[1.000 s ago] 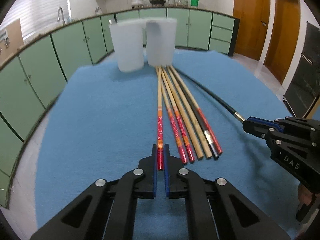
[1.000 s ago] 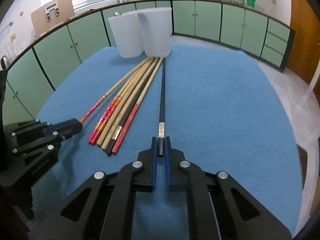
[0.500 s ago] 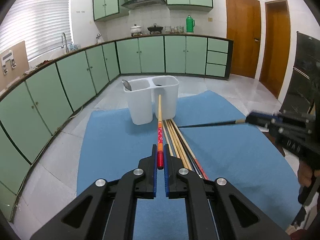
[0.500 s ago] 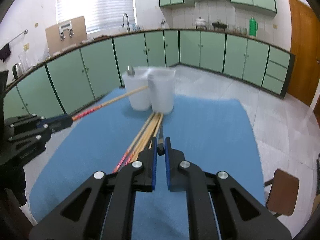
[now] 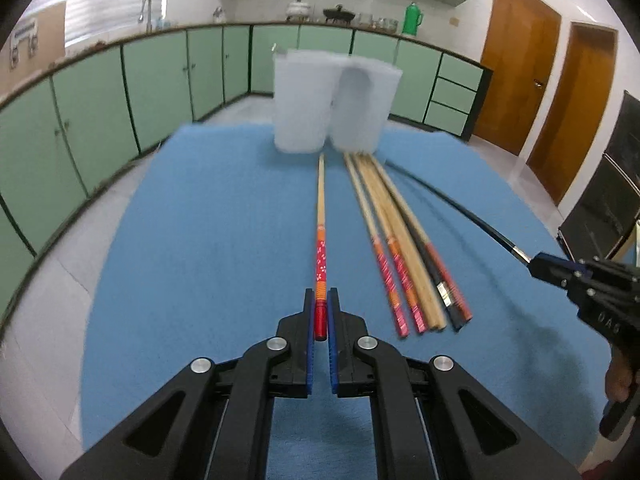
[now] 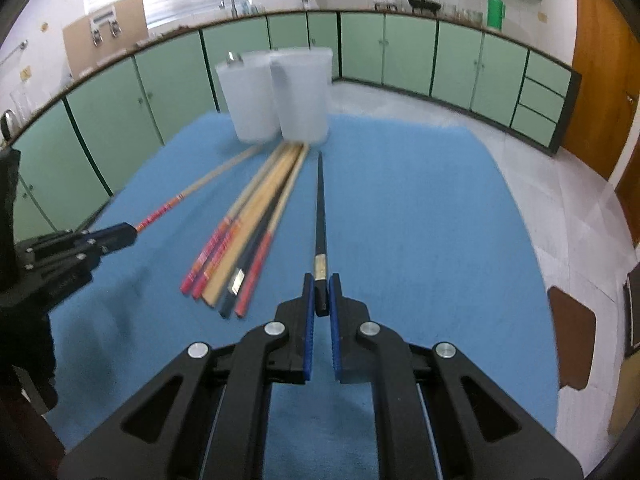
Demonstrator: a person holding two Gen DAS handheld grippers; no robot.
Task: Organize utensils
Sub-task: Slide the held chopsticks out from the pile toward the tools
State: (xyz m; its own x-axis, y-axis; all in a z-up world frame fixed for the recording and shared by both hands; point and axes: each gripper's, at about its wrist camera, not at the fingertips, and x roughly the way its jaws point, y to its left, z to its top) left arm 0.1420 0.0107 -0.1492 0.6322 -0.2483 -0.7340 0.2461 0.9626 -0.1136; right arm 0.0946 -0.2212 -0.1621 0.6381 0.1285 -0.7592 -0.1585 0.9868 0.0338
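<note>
- Left gripper (image 5: pixel 320 312): jaws narrow, clamped on the red end of a red-patterned chopstick (image 5: pixel 321 232). The stick runs straight ahead, its pale tip pointing at the holder.
- Right gripper (image 6: pixel 321 296): jaws narrow, clamped on the butt of a black chopstick (image 6: pixel 320 208), just behind its metal band. The stick points toward the holder.
- Holder (image 5: pixel 334 100): white, two compartments side by side, upright at the far end of the blue mat (image 5: pixel 200 240). Motion blur softens its outline in both views.
- Spoon (image 6: pixel 231 56): the bowl shows above the rim of the holder's left compartment.
- Loose chopsticks (image 5: pixel 404 248): a bundle of five lying flat on the mat between the two held sticks, tips near the foot of the holder, coloured ends toward the grippers. Two have red-patterned ends, one is plain wood, one dark with a metal band, one with a red end.
- Whether the tips of the two held sticks touch the mat cannot be told.
- Surroundings: green cabinets (image 6: pixel 420 56) line the room; a wooden door (image 5: pixel 516 80) stands at right.
</note>
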